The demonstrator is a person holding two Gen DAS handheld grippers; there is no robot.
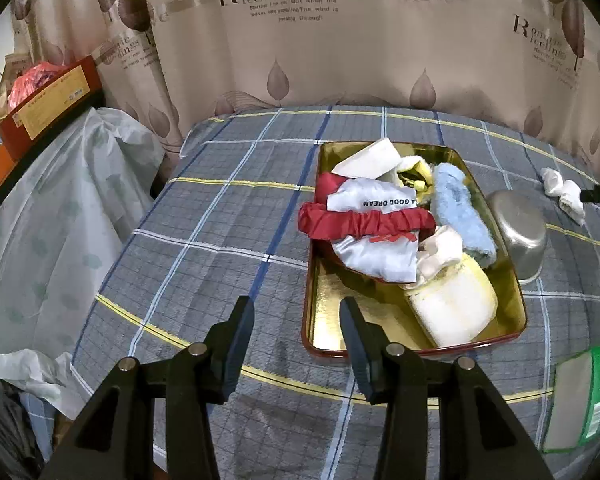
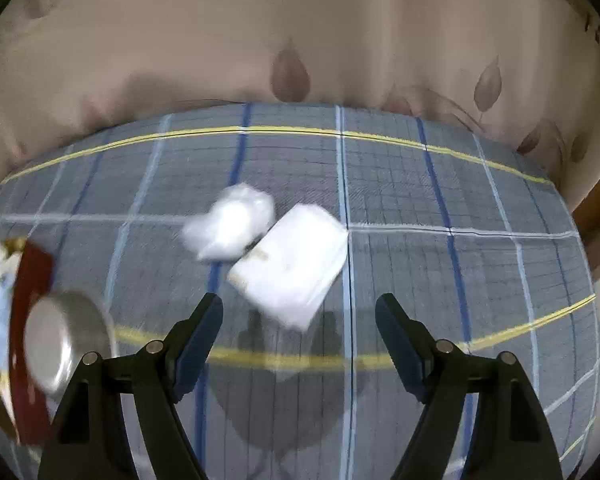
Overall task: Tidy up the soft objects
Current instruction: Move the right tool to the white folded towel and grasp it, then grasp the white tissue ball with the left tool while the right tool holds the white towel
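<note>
A gold-lined tray (image 1: 514,300) on the checked surface (image 1: 204,240) already holds most soft items (towels, cloths); two white pieces (image 2: 260,248) remain outside. Both the left hand-held gripper (image 1: 296,312) and right hand-held gripper (image 2: 300,312) are released, empty

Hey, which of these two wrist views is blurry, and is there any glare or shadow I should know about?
Right wrist view: motion-smeared, so the white folded cloth, crumpled white piece and metal bowl look soft; the right gripper casts a dark shadow on the plaid cloth. Left wrist view: sharp, with glare on the gold tray floor; both bend straight lines at the edges.
</note>
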